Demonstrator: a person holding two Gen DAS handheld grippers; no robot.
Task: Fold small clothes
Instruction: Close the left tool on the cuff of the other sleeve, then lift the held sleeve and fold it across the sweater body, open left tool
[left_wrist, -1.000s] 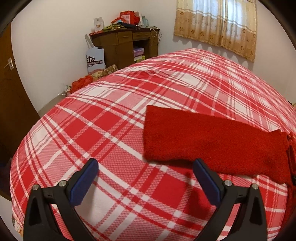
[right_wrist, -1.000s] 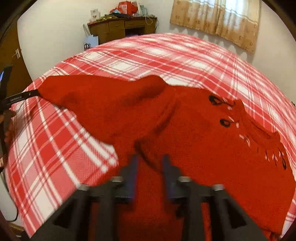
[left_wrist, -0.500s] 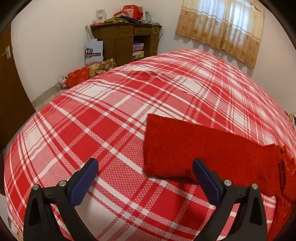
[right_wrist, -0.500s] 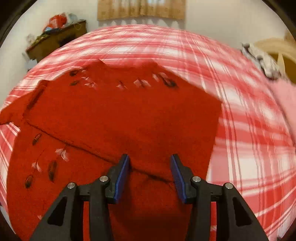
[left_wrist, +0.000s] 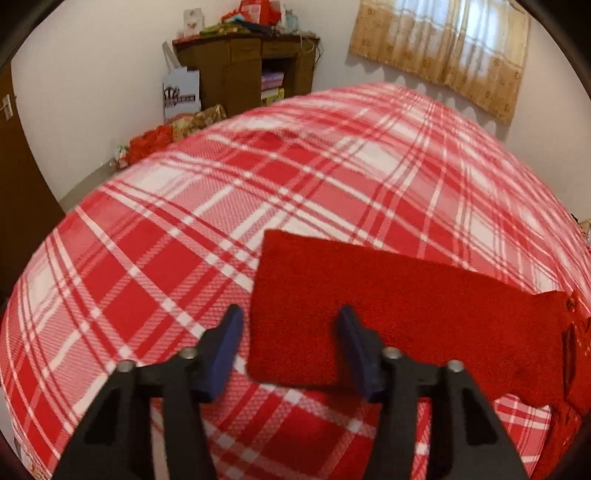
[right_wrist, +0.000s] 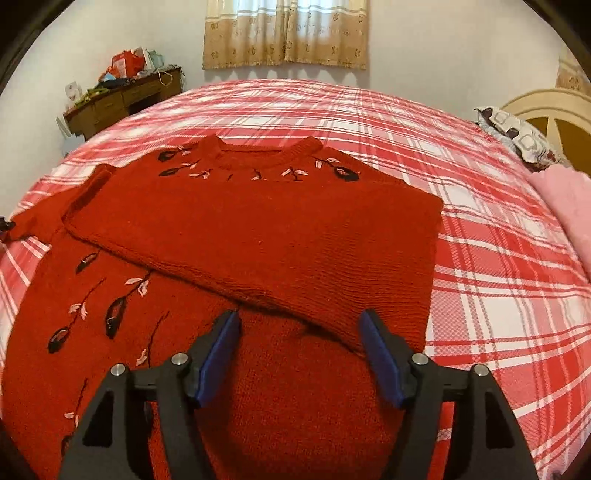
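Home bedroom: plaid-covered bed (right_wrist: 480, 258), curtained window (right_wrist: 284, 33), cluttered wooden desk (left_wrist: 243, 70), probably pillow (right_wrist: 517, 136).

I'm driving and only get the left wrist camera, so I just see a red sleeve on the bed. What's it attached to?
Observer: A red sweater with black and pink flowers stitched on.
Operator: Is the other sleeve sticking out too?
Observer: No, the other sleeve is folded across the chest.
Operator: What's the right gripper doing?
Observer: The right gripper hangs over the sweater; its jaws have just been opening, gripping nothing.

Left tongs (left_wrist: 290, 345) have been closing around the sleeve (left_wrist: 369, 314); right tongs (right_wrist: 301, 354) have been opening.
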